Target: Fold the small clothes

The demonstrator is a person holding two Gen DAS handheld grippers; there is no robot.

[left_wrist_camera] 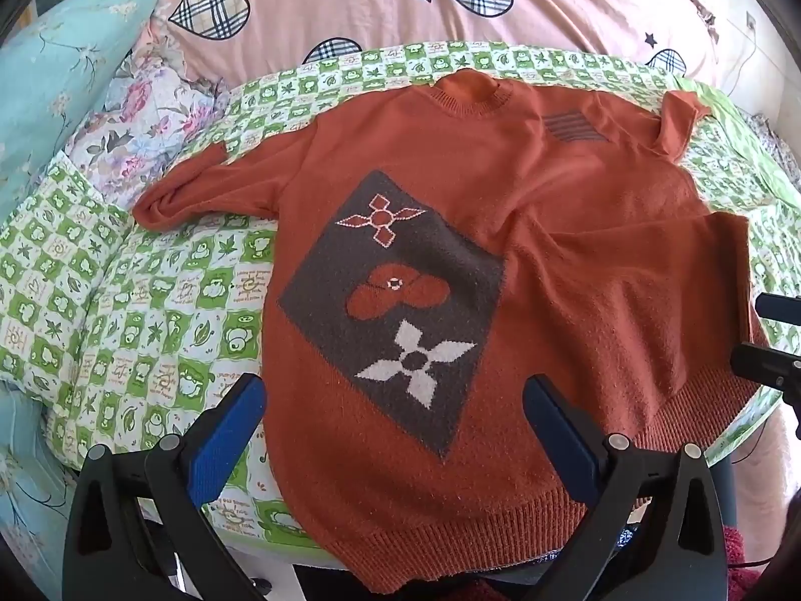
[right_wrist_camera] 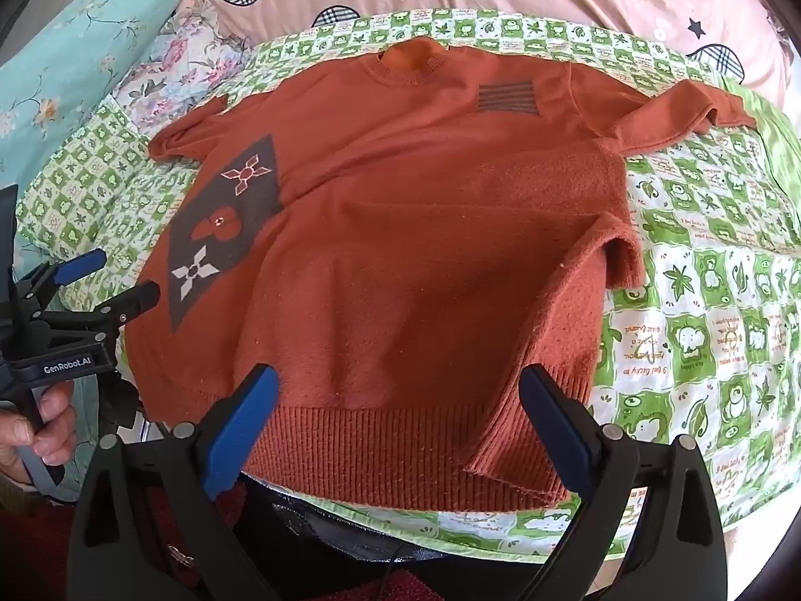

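A rust-orange knit sweater [left_wrist_camera: 575, 230] lies front up on a green-and-white checked blanket [left_wrist_camera: 150, 320], collar away from me. It has a dark grey diamond patch [left_wrist_camera: 395, 295] with flower shapes. Its right side panel is folded in over the body [right_wrist_camera: 500, 270]. The left sleeve [left_wrist_camera: 200, 190] lies bunched outward, the right sleeve [right_wrist_camera: 676, 110] points off to the right. My left gripper [left_wrist_camera: 395, 400] is open and empty above the lower hem. My right gripper [right_wrist_camera: 398, 390] is open and empty above the ribbed hem [right_wrist_camera: 400, 451]; the left gripper shows at its left [right_wrist_camera: 105, 280].
A pink quilt with plaid hearts [left_wrist_camera: 400, 0] lies behind the blanket. A teal floral pillow [left_wrist_camera: 65, 60] and a floral cloth [left_wrist_camera: 135, 120] are at the left. The blanket's near edge [right_wrist_camera: 500, 526] drops off just below the hem.
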